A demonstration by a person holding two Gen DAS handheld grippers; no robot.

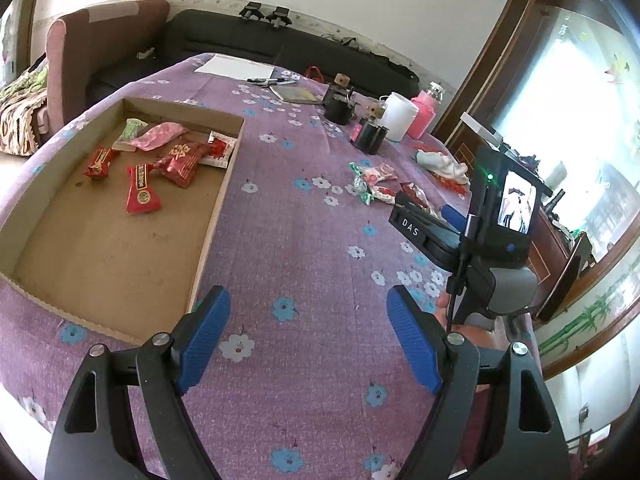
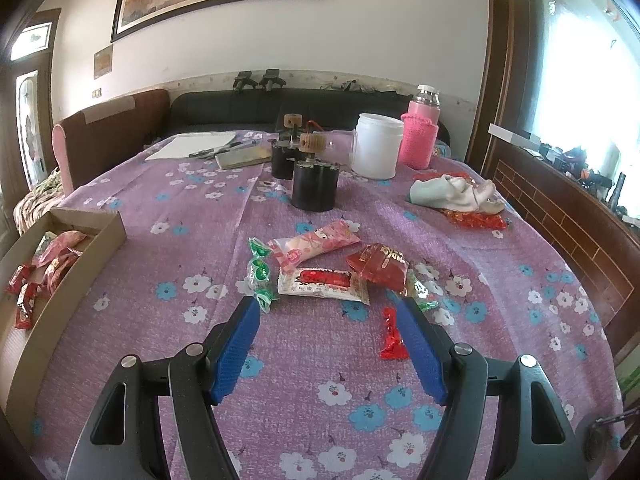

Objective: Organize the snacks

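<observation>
My left tongs (image 1: 308, 336) spread, empty, by the cardboard tray (image 1: 216, 216) holding red snacks (image 1: 142, 190). My right tongs (image 2: 328, 344) spread over loose snack pile (image 2: 324, 268) on the surface (image 2: 160, 340).

Wrapped snacks (image 2: 320, 268) are lying loose beside the cardboard tray (image 1: 216, 216), others (image 1: 160, 164) resting inside it.

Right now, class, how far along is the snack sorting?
Done: several red and pink packets lie in the cardboard box. In hand: nothing; left tongs and right tongs are open. Left: the loose snack pile and red candy on the tablecloth.
</observation>
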